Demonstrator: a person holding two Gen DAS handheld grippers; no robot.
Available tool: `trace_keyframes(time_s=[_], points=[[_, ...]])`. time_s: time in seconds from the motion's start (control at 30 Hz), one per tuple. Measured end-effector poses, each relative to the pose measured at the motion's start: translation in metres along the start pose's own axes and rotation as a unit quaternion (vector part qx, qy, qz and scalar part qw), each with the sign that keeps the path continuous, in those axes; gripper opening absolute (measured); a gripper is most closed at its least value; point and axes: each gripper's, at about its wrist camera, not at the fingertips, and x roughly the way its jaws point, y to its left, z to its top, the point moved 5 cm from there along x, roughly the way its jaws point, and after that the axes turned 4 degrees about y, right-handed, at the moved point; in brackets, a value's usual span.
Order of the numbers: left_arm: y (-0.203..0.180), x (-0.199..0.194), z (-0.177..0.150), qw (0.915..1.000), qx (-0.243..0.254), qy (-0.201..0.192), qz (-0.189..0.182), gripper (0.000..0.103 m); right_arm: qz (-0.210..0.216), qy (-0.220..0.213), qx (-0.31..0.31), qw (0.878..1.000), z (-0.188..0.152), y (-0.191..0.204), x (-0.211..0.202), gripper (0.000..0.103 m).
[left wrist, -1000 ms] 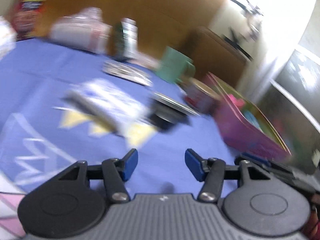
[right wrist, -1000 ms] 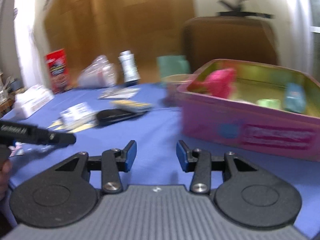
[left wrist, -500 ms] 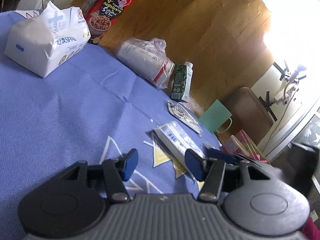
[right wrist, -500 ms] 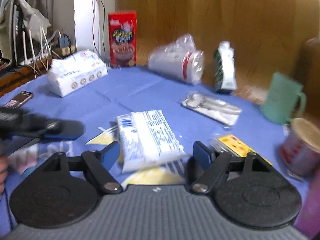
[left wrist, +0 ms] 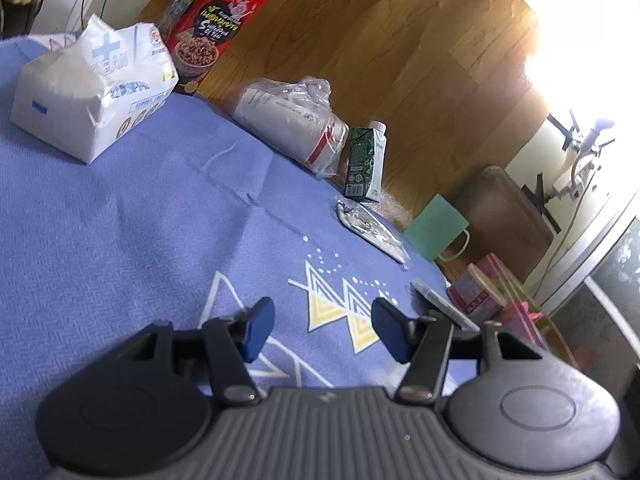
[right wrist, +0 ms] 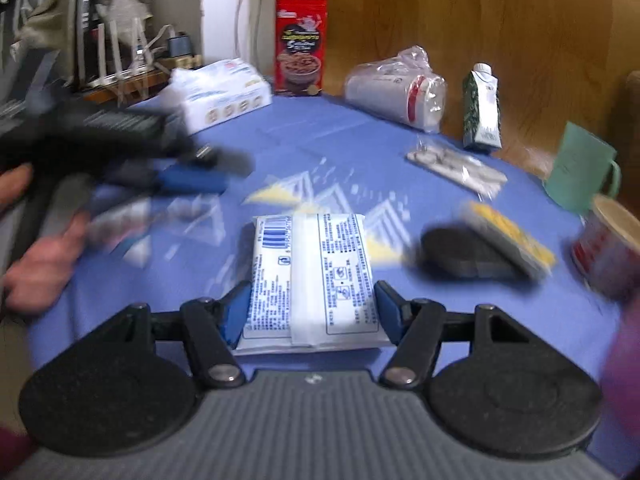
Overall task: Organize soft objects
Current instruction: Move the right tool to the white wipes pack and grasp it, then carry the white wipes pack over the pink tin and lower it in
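Right gripper (right wrist: 307, 312) spread wide, blue pads (right wrist: 234, 314) just beside both long edges of white tissue pack (right wrist: 310, 280); contact with the pads too close to call, so not clearly clamped. Pack flat on blue bench cloth (right wrist: 360, 144), barcode end away from the camera. Beyond it to the right, black pouch (right wrist: 460, 258) with yellow-labelled packet (right wrist: 508, 236) touching its far side, both blurred. Further right, red cup (right wrist: 608, 248) and green mug (right wrist: 580, 168) near the bench edge. At the back, clear packet of metal bits (right wrist: 456, 164), green-and-white carton (right wrist: 482, 108) upright, bagged stack of paper cups (right wrist: 396, 88) on its side, red cereal box (right wrist: 300, 46) upright, large tissue bag (right wrist: 224, 92).

Left gripper (left wrist: 322, 328) released, empty, pads well apart above the cloth's triangle print (left wrist: 340, 300); seen from the right wrist as a blurred dark shape held by left hand (right wrist: 36, 268). Ahead to the right, pink tin (left wrist: 520, 320) at the bench edge, partly hidden.
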Motion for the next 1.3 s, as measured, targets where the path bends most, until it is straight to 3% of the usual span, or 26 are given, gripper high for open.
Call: trace_keyframes(time_s=[0.13,0.27,0.5,0.6,0.67,0.7,0.8,0.9,0.93,1.03,1.17,1.3], points=[[-0.015,0.003,-0.004,0.9991,0.034,0.007,0.022,0.063,-0.028,-0.009,0.003,1.000,-0.037,-0.003,-0.038,0.070],[-0.034,0.009,-0.014,0.9986,0.022,0.040,-0.028,0.063,-0.091,-0.021,0.049,0.994,-0.064,-0.019,-0.059,0.081],[-0.103,0.025,-0.036,0.9848,0.087,0.100,-0.112,0.065,-0.086,-0.041,0.116,0.989,-0.089,-0.015,-0.080,0.082],[-0.124,0.039,-0.050,0.9774,0.119,0.127,-0.119,0.065,-0.077,-0.050,0.128,0.988,-0.089,-0.015,-0.080,0.082],[-0.131,0.049,-0.059,0.9732,0.129,0.146,-0.122,0.057,-0.072,-0.053,0.127,0.988,-0.089,-0.018,-0.079,0.081],[-0.133,0.054,-0.066,0.9702,0.131,0.161,-0.125,0.055,-0.075,-0.056,0.128,0.987,-0.089,-0.018,-0.077,0.079],[-0.143,0.057,-0.079,0.9647,0.159,0.169,-0.125,0.046,-0.099,-0.063,0.109,0.987,-0.086,-0.013,-0.073,0.052],[-0.157,0.054,-0.077,0.9563,0.129,0.191,-0.180,0.044,-0.101,-0.073,0.135,0.983,-0.086,-0.025,-0.077,0.033],[-0.167,0.052,-0.074,0.9538,0.136,0.188,-0.190,0.038,-0.099,-0.082,0.140,0.982,-0.084,-0.029,-0.080,0.026],[-0.202,0.051,-0.067,0.9480,0.187,0.166,-0.197,0.036,-0.120,-0.116,0.129,0.978,-0.075,-0.033,-0.096,0.024],[-0.230,0.063,-0.057,0.9429,0.208,0.165,-0.201,0.036,-0.171,-0.138,0.116,0.969,-0.069,-0.047,-0.116,0.026],[-0.231,0.076,-0.058,0.9444,0.202,0.177,-0.190,0.041,-0.139,-0.111,0.136,0.975,-0.088,-0.063,-0.124,0.032]])
